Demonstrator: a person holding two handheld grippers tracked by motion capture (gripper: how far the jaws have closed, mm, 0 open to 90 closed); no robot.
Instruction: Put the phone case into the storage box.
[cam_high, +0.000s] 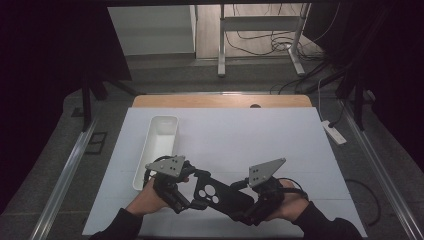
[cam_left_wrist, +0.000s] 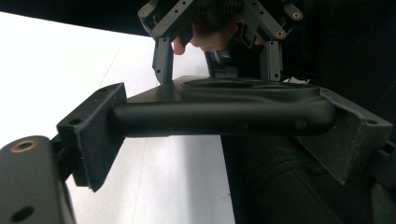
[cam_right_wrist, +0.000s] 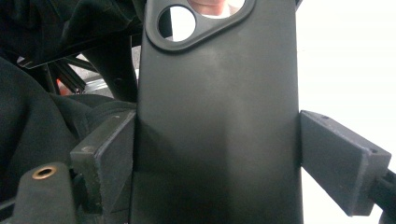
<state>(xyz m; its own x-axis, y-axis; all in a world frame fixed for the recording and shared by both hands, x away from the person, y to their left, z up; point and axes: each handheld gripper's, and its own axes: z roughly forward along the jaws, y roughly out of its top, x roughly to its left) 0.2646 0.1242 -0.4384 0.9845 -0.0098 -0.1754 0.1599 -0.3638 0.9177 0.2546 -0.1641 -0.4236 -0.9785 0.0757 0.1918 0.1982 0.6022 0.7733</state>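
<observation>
We hold a black phone case (cam_high: 216, 192) over the bench (cam_high: 250, 140) — left gripper (cam_high: 192, 192) and right gripper (cam_high: 243, 202) fingers both clamp it — beside a white tray (cam_high: 150, 165).

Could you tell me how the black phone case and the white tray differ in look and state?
The black phone case is matte black, flat and thin, with camera cutouts at one end; the white tray is a deep, open trough. The case is gripped at one end by the left gripper and at the other by the right gripper; the tray sits untouched on the table. Both are long and rounded at the corners.
</observation>
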